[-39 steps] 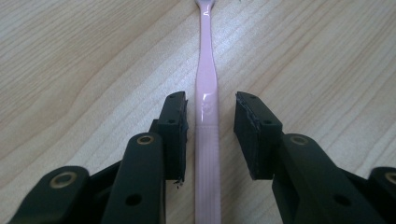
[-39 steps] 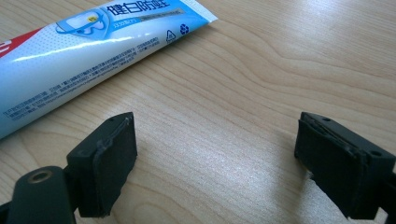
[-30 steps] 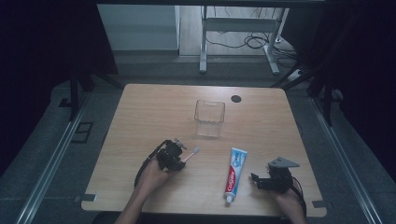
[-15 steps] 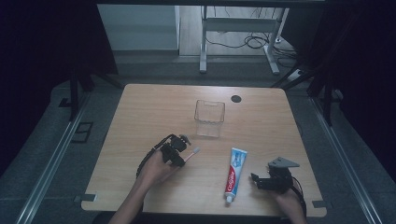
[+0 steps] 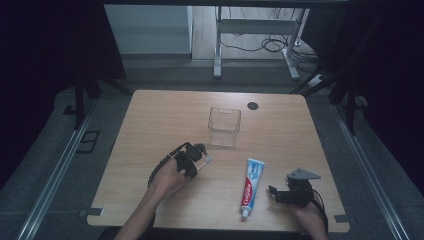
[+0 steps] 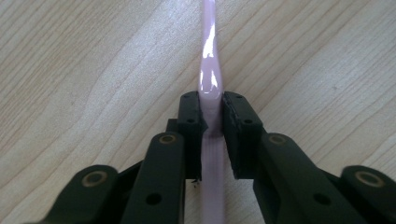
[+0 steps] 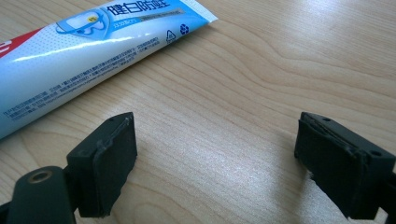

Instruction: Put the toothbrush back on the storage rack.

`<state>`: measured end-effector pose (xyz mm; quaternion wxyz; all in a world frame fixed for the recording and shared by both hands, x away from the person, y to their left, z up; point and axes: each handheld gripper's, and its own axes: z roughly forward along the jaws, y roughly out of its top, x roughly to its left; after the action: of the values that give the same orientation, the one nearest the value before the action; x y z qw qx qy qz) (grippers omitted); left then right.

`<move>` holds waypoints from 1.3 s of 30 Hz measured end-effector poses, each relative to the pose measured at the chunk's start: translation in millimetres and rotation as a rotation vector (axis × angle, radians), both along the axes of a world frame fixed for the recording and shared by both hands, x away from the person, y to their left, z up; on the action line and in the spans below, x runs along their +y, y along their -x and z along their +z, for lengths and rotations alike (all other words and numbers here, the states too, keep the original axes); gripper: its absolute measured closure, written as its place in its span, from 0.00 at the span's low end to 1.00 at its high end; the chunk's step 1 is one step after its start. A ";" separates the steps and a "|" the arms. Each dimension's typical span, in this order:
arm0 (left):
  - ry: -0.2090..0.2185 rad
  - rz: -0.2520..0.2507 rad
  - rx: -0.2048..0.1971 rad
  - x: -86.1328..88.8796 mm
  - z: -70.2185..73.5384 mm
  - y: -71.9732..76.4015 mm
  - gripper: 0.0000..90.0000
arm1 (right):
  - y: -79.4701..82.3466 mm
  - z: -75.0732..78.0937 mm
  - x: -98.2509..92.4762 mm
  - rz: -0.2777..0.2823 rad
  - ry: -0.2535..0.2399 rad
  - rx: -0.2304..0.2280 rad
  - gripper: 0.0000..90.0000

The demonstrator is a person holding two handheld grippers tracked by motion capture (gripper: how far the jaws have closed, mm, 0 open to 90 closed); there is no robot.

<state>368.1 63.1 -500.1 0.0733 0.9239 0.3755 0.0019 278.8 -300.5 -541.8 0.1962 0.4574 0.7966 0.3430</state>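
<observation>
Left hand-held gripper (image 6: 211,126), angled low, has just closed on the pink toothbrush (image 6: 208,70); right gripper (image 7: 215,158) gapes wide, holding nothing.

a light wooden table (image 5: 150,120) is carrying a clear plastic box (image 5: 224,126) standing upright near its middle, a blue and white toothpaste tube (image 5: 251,184) lying flat on the near right part, and a small dark round disc (image 5: 253,105) sitting by the far edge.

Both claws are matte black: the left claw (image 6: 211,119) shows brass-ringed rivets, the right claw (image 5: 276,194) carries a grey three-cornered plate and black cable.
</observation>
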 end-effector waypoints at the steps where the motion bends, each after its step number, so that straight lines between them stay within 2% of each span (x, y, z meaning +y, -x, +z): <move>1: 0.001 0.002 0.001 -0.1 -0.1 -0.3 0.87 | 0.0 0.0 0.0 0.000 0.000 0.000 0.14; 7: 0.014 -0.004 -0.009 2.7 0.9 -2.1 0.88 | 0.0 0.0 0.0 0.000 0.000 -0.001 0.14; 18: 0.129 0.006 -0.066 10.0 22.7 -2.6 0.88 | -0.1 0.0 -0.1 0.001 0.001 -0.001 0.14; 21: 0.150 -0.009 -0.083 11.4 30.9 -3.5 0.88 | -0.2 -0.1 -0.1 0.002 0.001 -0.002 0.14; 32: 0.236 -0.023 -0.185 6.7 54.9 -1.0 0.88 | -0.1 0.0 0.0 0.000 0.000 -0.001 0.14; 39: 0.260 -0.027 -0.250 4.2 66.1 0.7 0.88 | -0.1 0.0 0.0 0.000 0.000 -0.001 0.14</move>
<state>367.4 67.4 -434.1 0.2384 0.9041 0.3482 0.0670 278.9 -300.5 -541.8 0.1965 0.4571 0.7967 0.3431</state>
